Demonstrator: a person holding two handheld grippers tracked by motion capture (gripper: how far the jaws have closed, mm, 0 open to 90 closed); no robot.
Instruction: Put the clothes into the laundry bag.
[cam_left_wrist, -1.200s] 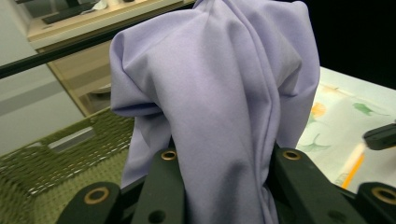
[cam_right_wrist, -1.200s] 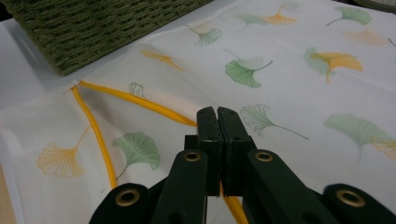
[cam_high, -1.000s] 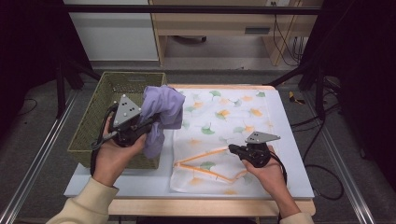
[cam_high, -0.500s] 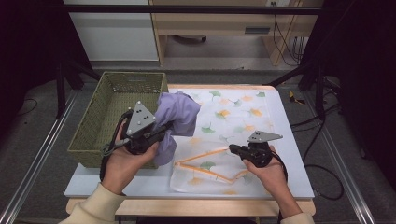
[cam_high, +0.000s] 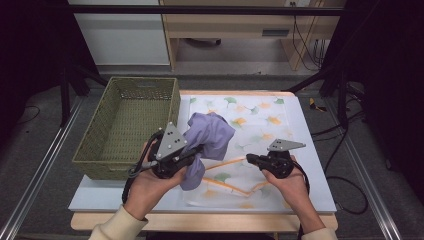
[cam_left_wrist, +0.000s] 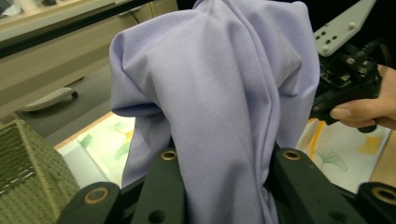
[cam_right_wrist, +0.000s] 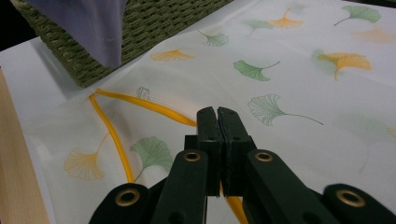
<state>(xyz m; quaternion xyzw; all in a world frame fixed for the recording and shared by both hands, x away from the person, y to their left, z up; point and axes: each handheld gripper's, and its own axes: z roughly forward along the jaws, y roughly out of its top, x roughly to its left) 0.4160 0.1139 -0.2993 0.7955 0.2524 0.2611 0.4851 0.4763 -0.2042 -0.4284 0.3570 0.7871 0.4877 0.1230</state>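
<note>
A green woven basket (cam_high: 127, 125) stands at the bench's left edge. Just beside it, the left hand-held gripper (cam_high: 187, 156) clamps a lilac cloth (cam_high: 207, 140), bunched and hanging above the leaf-print sheet (cam_high: 260, 117). Toward the near right corner, the right hand-held gripper (cam_high: 251, 159) rests clenched and empty on the sheet.

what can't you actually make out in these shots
- Left gripper: in the left gripper view the purple cloth drapes over its tips, so how they pinch it is hidden.
- Right gripper: whether its shut tips pinch the leaf-print cloth or just rest on it; the gripper covers that spot.
- Basket: the near inside wall is hidden by its own rim in the high view.
</note>
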